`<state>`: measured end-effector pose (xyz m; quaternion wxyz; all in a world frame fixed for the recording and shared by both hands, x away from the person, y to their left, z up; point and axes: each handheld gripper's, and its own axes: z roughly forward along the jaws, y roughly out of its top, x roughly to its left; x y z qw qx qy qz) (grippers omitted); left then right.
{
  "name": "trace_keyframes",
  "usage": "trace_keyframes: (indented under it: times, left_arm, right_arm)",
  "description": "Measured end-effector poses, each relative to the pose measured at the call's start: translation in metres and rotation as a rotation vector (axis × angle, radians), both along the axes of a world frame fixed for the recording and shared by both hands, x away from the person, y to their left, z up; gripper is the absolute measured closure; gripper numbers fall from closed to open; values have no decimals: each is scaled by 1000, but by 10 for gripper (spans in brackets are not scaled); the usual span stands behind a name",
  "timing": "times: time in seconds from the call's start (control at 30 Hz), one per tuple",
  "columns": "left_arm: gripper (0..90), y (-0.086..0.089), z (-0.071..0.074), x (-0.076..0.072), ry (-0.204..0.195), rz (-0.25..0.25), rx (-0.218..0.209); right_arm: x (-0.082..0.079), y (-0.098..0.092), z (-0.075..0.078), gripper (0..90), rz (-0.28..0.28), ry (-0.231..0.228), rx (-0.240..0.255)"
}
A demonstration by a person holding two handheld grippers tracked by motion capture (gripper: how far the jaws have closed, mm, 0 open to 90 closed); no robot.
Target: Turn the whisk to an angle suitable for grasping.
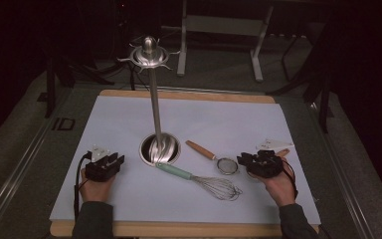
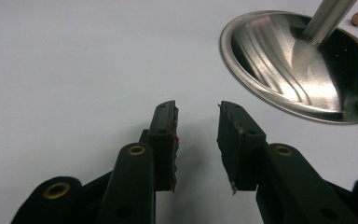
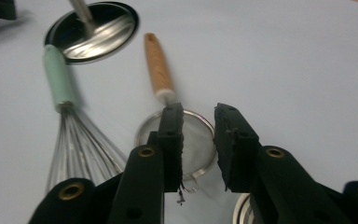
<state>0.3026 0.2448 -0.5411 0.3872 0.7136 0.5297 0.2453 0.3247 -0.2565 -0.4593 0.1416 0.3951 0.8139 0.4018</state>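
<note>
A steel utensil stand [image 1: 160,148] rises from a round base at the mat's middle, and its hooked top [image 1: 149,54] is bare. A whisk [image 1: 199,180] with a mint-green handle lies in front of the base. A small mesh strainer [image 1: 219,160] with a wooden handle lies to its right. My right gripper [image 1: 242,160] hovers just right of the strainer; in the right gripper view this gripper [image 3: 199,140] is open above the strainer [image 3: 158,70], with nothing pinched. My left gripper [image 1: 118,160] rests left of the base, open and empty [image 2: 198,140].
A white mat [image 1: 104,119] covers a wooden board. Another wooden handle [image 1: 282,152] pokes out behind my right hand, and a metal rim [image 3: 242,211] shows under that gripper. The stand's base [image 2: 298,70] lies close to the right of my left jaws. Grey table legs [image 1: 181,45] stand behind.
</note>
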Motion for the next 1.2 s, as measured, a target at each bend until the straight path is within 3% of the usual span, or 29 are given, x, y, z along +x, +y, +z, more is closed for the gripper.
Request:
trace_keyframes:
  times: [0.37,0.93,1.2]
  left_arm:
    - [677,-1,0,0,-1,0,6]
    - [677,-3,0,0,2,1,27]
    - [680,-3,0,1,6,-1,33]
  right_arm:
    - [14,36,16,724,116,2,-82]
    - [18,93,13,694,259,12,-176]
    - [17,113,8,678,312,23,-179]
